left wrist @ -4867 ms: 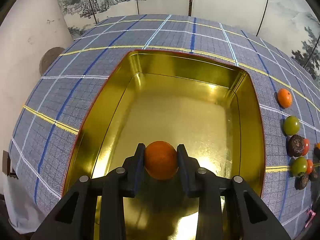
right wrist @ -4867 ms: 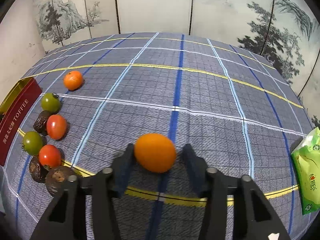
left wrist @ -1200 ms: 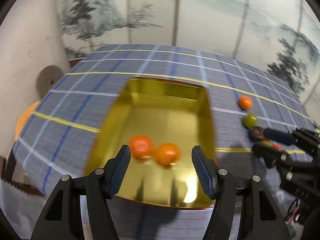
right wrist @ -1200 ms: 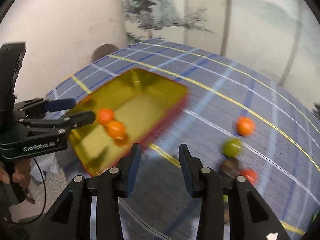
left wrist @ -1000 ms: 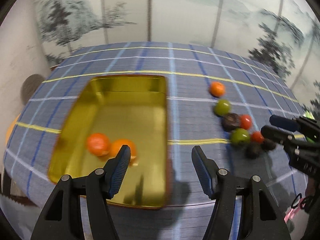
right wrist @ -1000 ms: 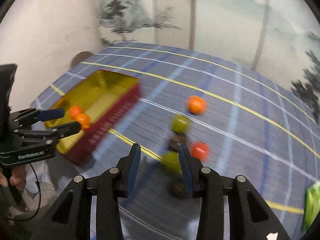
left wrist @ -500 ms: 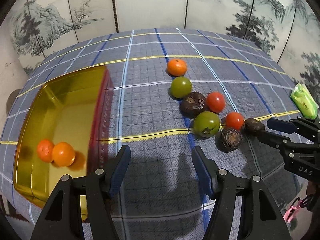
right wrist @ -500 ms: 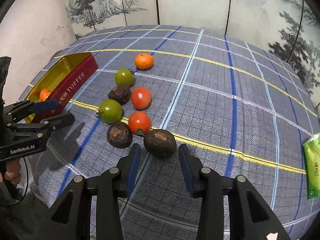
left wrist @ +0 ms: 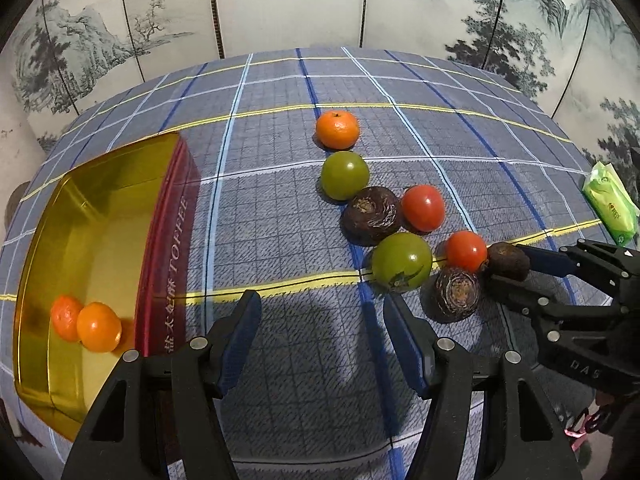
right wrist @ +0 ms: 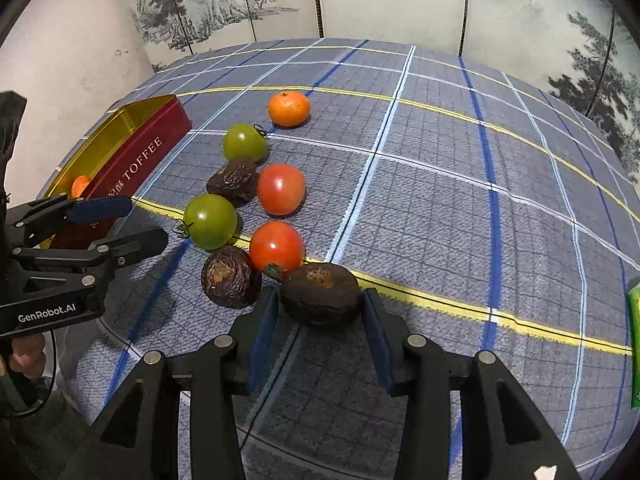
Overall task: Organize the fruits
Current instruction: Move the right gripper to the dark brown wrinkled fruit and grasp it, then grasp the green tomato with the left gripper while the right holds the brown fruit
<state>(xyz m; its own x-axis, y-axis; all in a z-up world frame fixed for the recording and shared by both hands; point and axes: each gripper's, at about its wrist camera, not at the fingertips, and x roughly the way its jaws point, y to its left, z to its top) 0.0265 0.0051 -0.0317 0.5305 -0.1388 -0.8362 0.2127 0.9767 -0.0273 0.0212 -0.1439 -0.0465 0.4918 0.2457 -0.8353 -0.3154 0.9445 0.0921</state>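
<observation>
A gold tin with red sides [left wrist: 104, 216] holds two oranges [left wrist: 86, 324] at the left. On the checked cloth lie a third orange [left wrist: 337, 129], two green tomatoes [left wrist: 345, 175], two red tomatoes [left wrist: 423, 207] and several dark wrinkled fruits [left wrist: 371, 216]. My right gripper [right wrist: 318, 316] is open, its fingers on either side of the nearest dark fruit [right wrist: 320, 294], which rests on the cloth. My left gripper [left wrist: 320, 316] is open and empty, just short of the near green tomato [left wrist: 402, 261].
A green packet [left wrist: 610, 206] lies at the cloth's right edge. A painted folding screen stands behind the table. The tin also shows in the right wrist view [right wrist: 132, 160], beside the left gripper [right wrist: 132, 222].
Both grippers have swung away from the tin toward the fruit cluster. The right gripper has come forward so that the nearest dark fruit sits between its fingers.
</observation>
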